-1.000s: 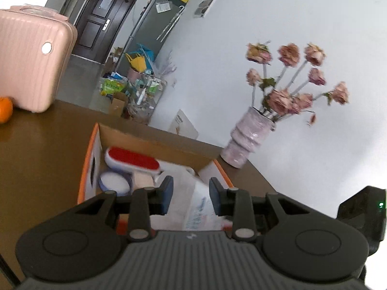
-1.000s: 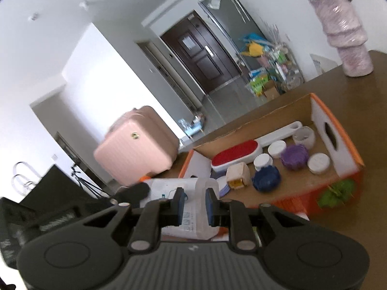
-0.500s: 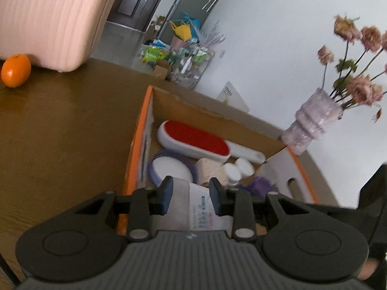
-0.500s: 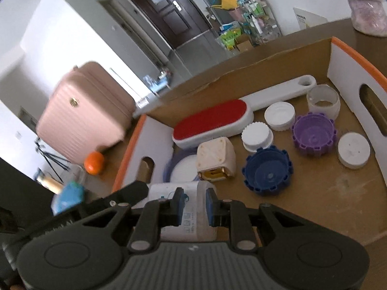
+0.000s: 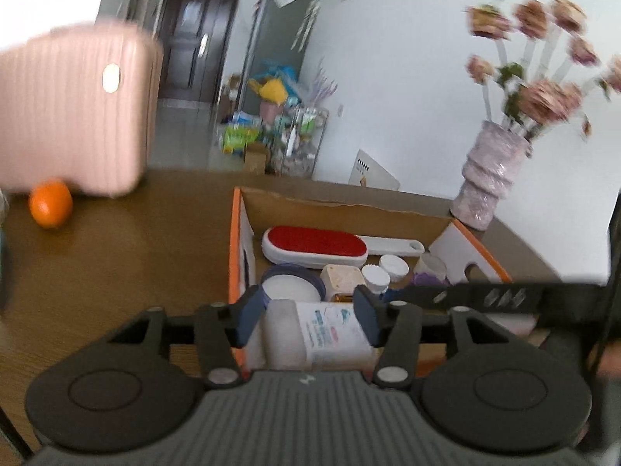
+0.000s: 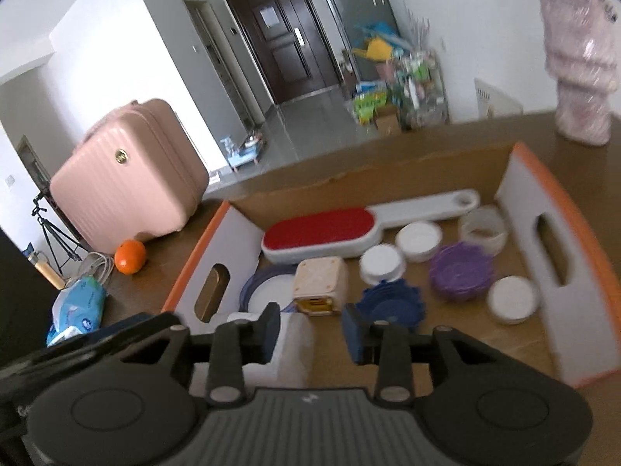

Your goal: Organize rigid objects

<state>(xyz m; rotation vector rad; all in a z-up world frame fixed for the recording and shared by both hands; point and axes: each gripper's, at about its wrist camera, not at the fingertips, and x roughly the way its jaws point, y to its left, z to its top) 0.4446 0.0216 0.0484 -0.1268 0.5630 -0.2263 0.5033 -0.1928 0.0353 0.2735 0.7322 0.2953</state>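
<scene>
Both grippers' jaws opening since before, white cylindrical bottle (image 5: 318, 330) in cardboard box (image 6: 559, 240)

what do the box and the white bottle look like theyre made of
Box: cardboard, going by its raw brown inner walls and ragged top edge; outer faces printed white and orange. Bottle: probably matte white plastic, slightly translucent, with a printed paper label.

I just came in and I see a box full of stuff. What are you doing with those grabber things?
A person is tidying things into an orange-edged cardboard box. The left hand-held gripper and the right hand-held gripper are both opening around a white plastic bottle with a printed label, letting it go at the box's near corner. Already inside lie a red-and-white lint brush, a purple ridged cap, a dark blue ridged cap and some white caps.
</scene>
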